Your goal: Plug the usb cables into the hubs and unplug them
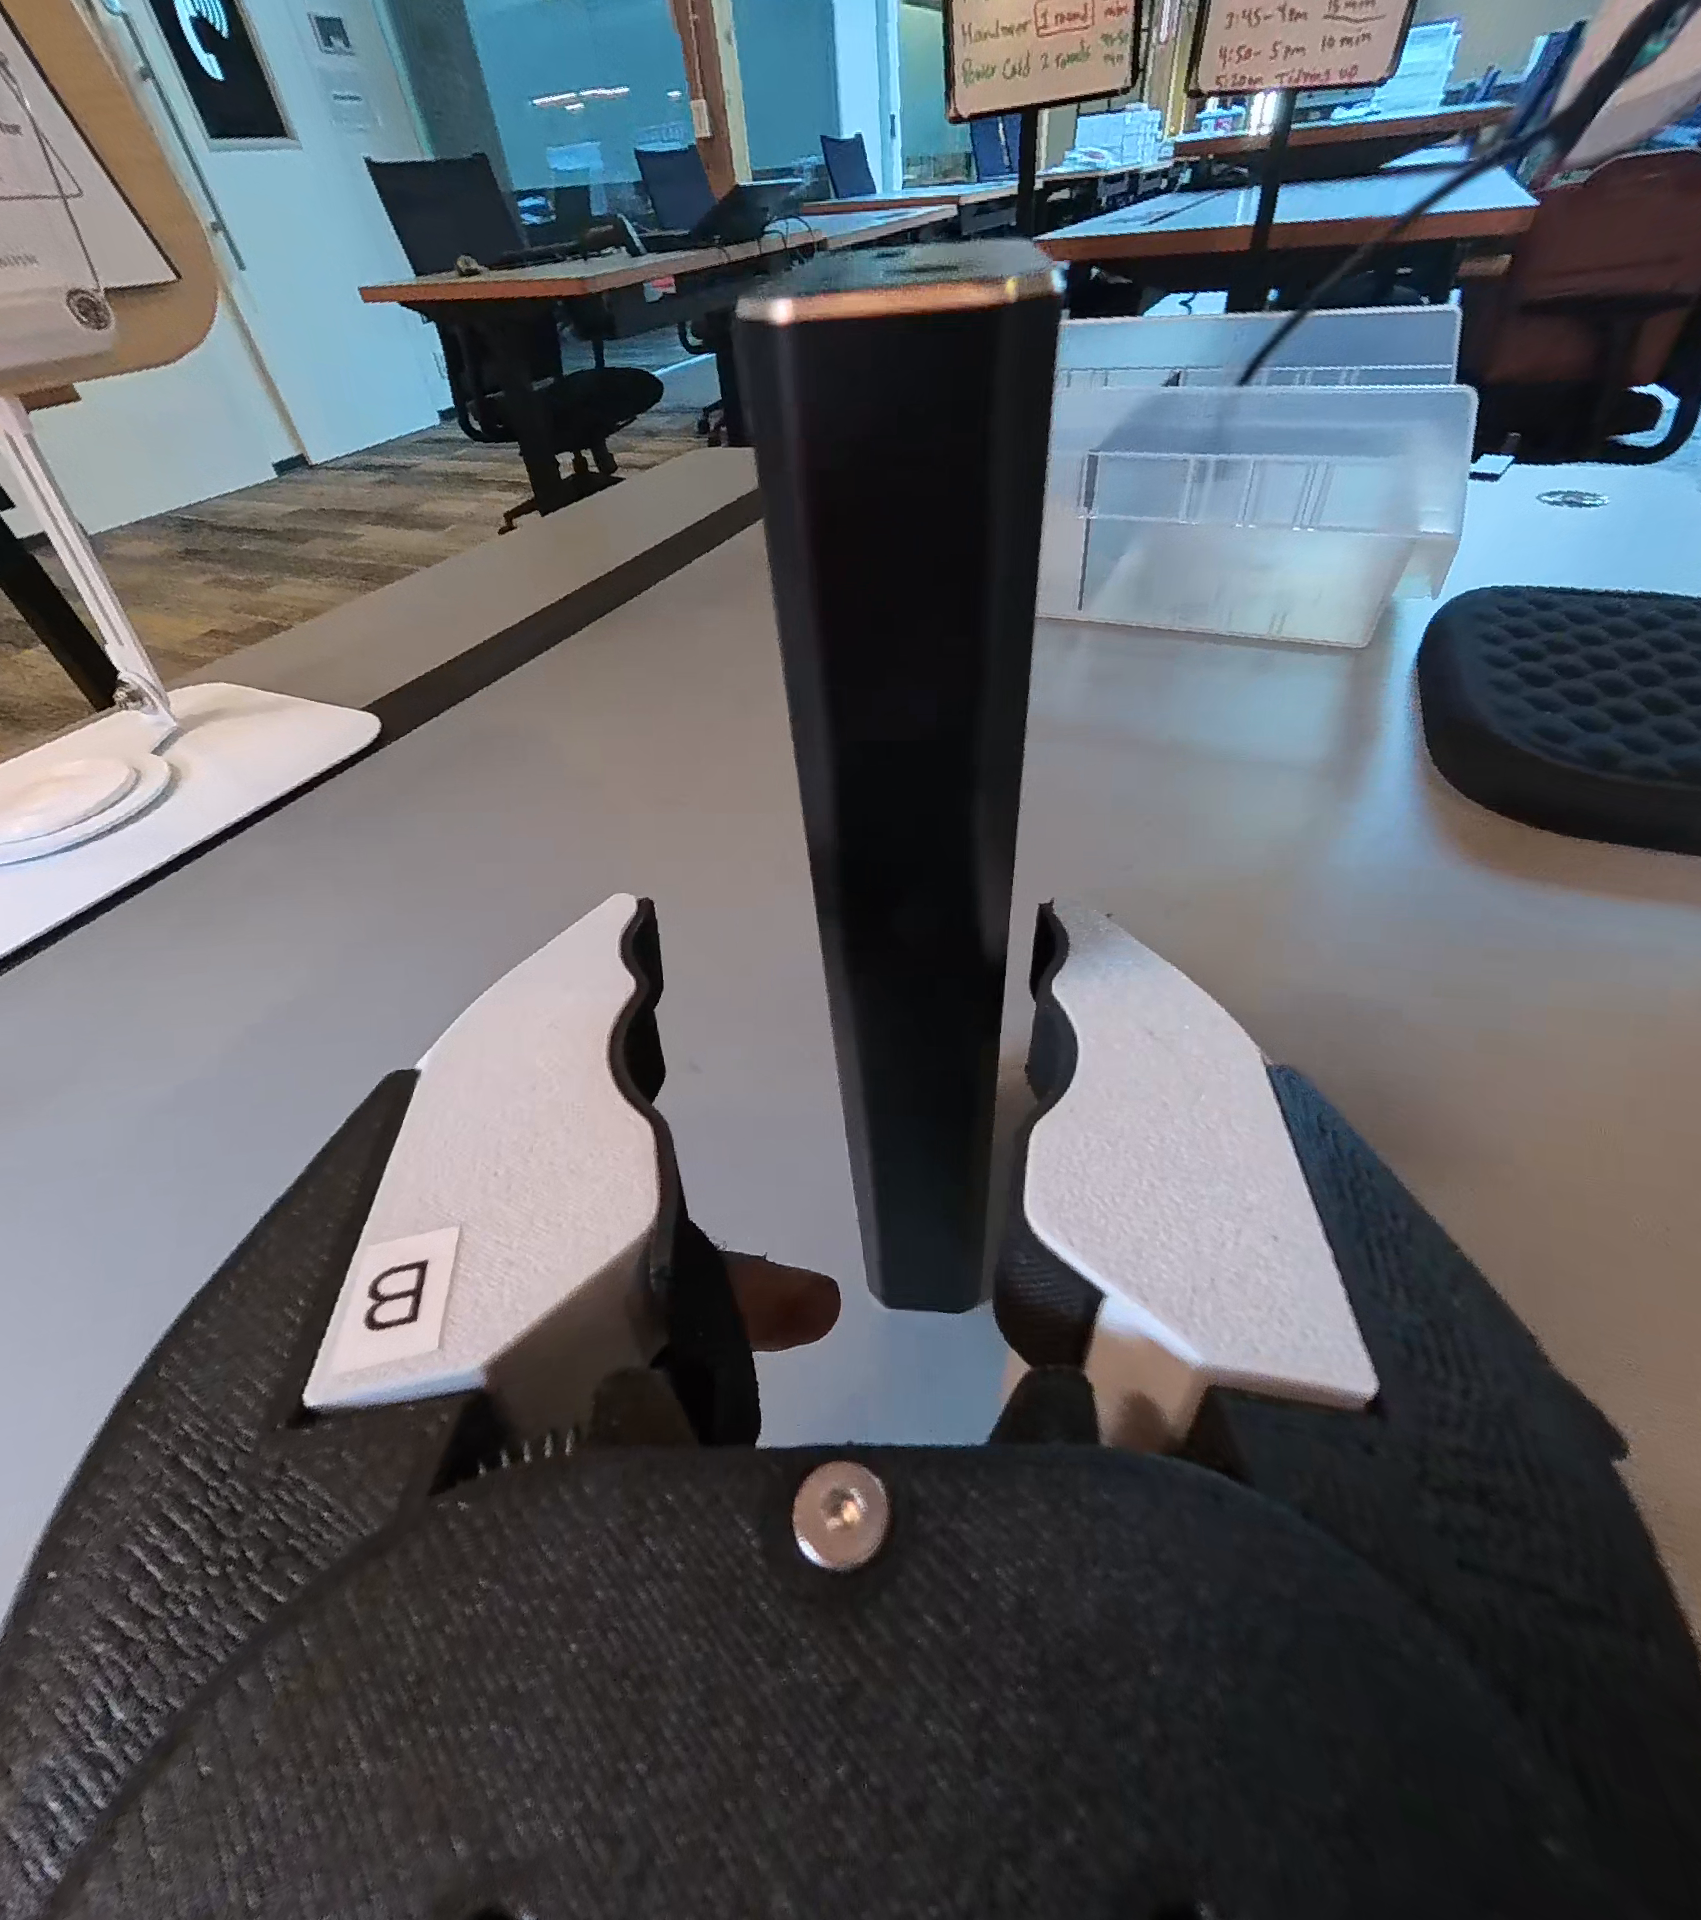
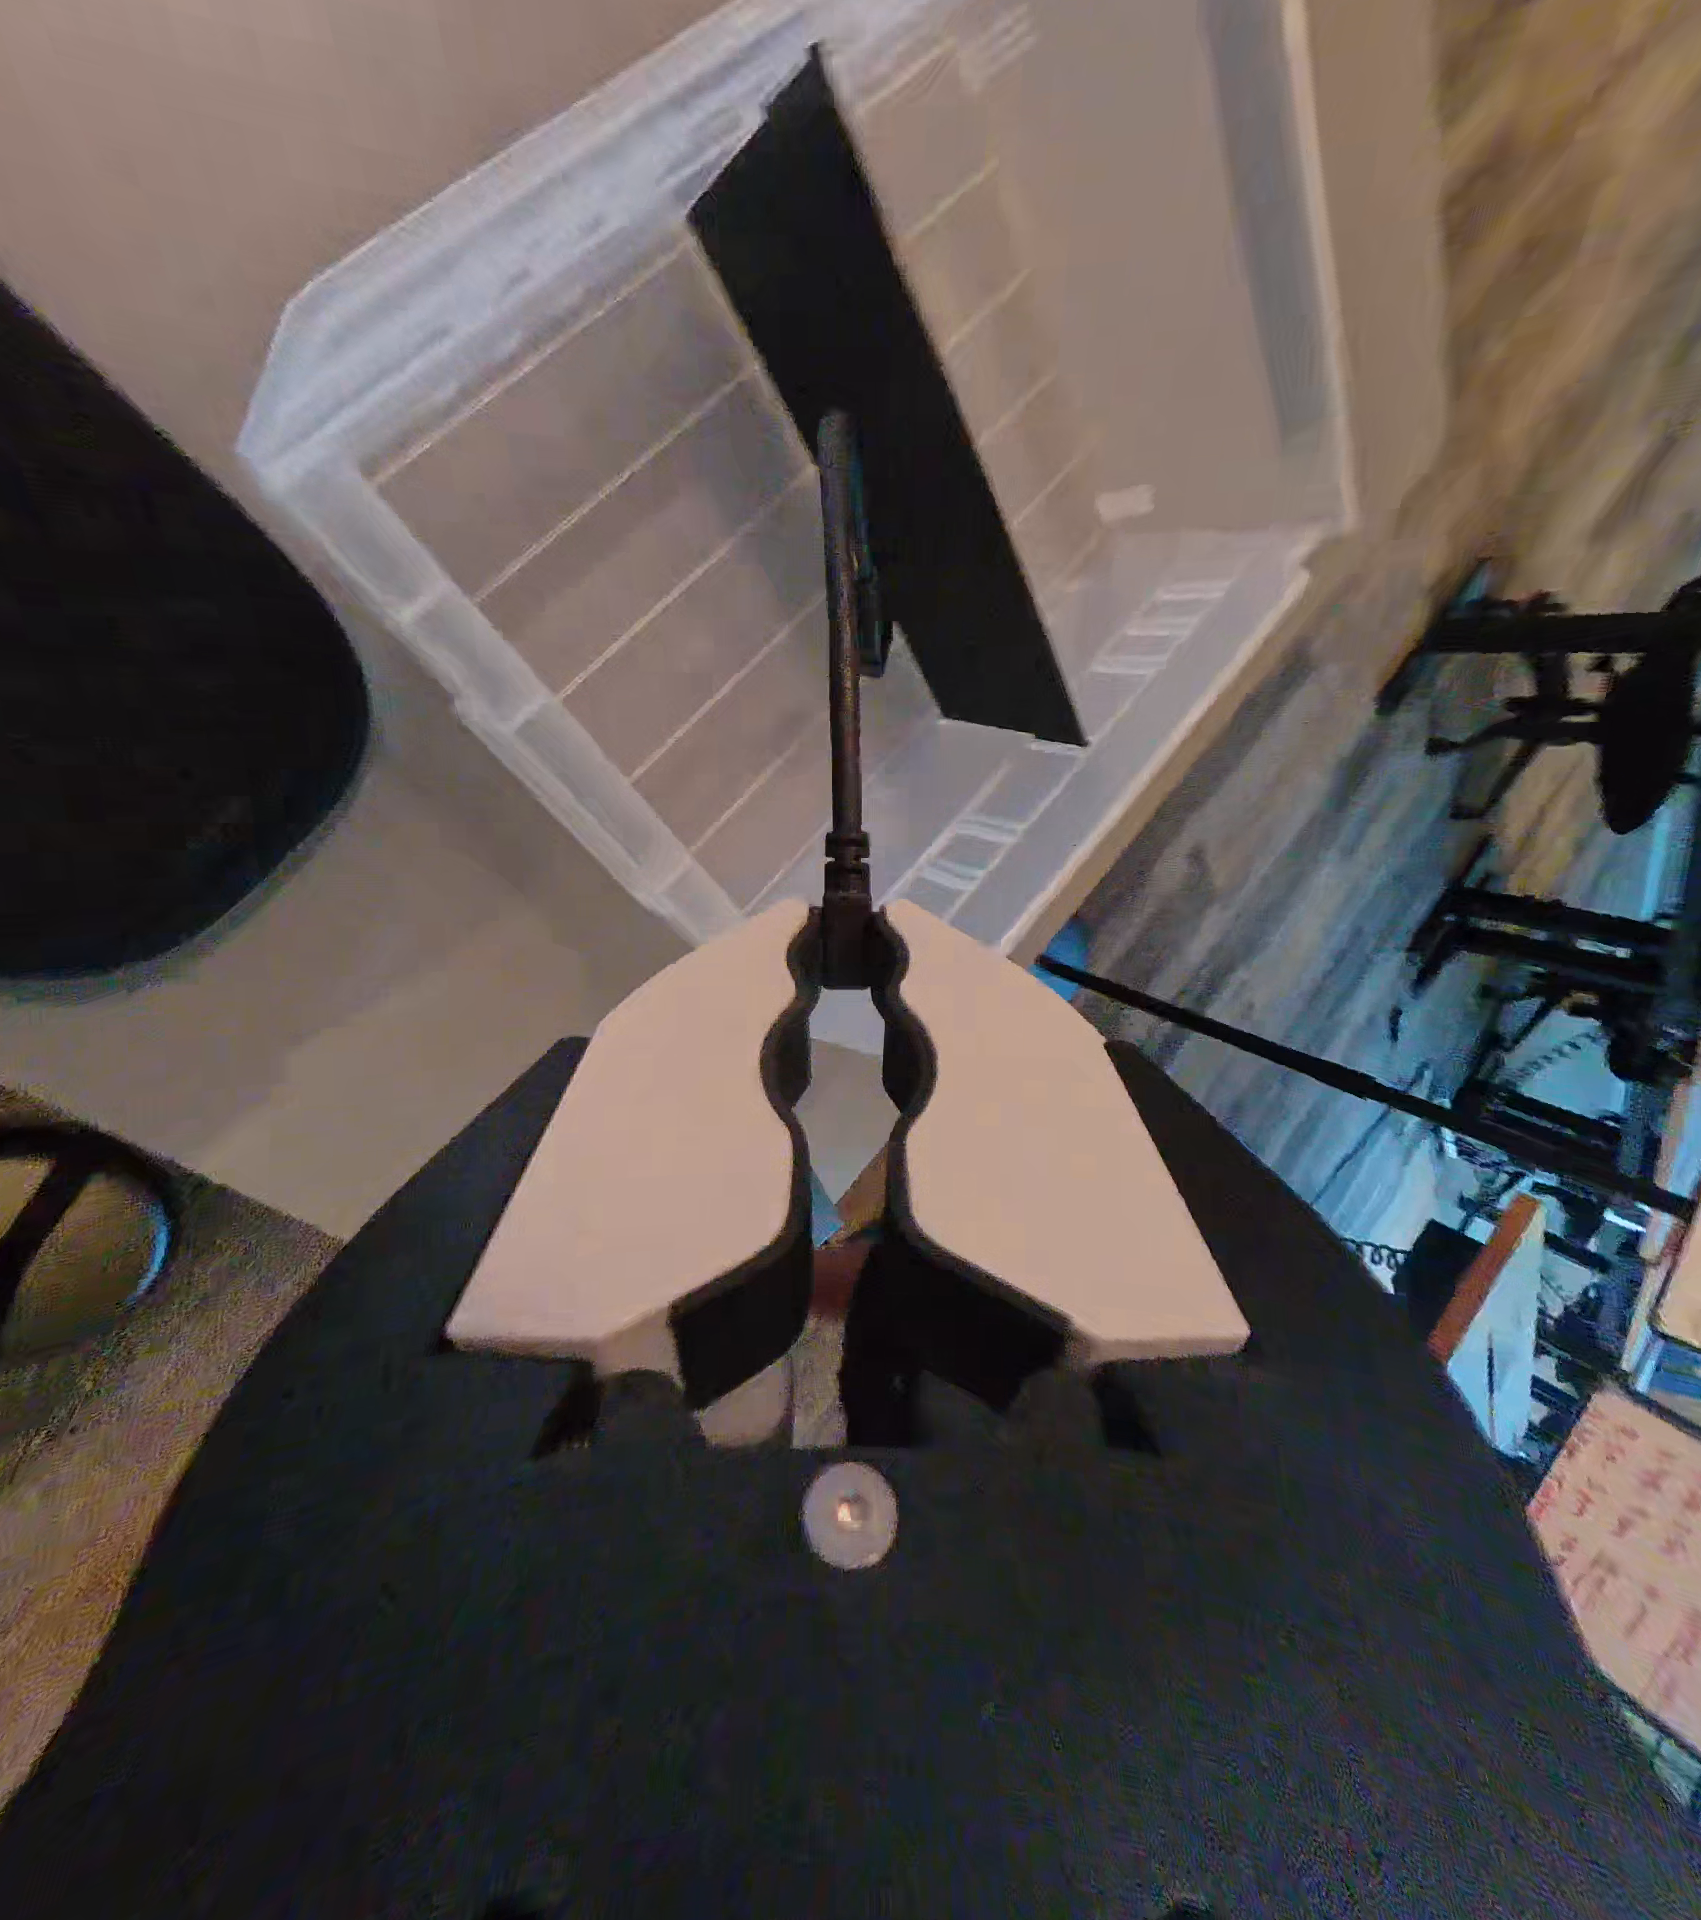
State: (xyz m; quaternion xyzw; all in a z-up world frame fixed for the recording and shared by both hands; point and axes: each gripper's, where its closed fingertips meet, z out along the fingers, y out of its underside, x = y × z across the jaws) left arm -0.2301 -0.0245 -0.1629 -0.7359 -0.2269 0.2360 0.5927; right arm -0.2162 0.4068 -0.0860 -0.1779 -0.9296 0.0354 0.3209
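While the black hub (image 1: 893, 748) stands between the left gripper's (image 1: 841, 997) wide-spread fingers, apart from both, above the grey tabletop (image 1: 1241, 935); right gripper (image 2: 844, 940) pinches the usb cable (image 2: 844, 665) tight; clear organiser (image 1: 1261, 520) sits beyond.

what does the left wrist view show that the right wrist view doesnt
Only the left wrist view shows the left gripper, open around a tall black hub without touching it, plus a white stand base on the table.

Only the right wrist view shows the right gripper, shut on a black usb cable that runs to a black hub.

Both show the clear plastic organizer and the black cushion.
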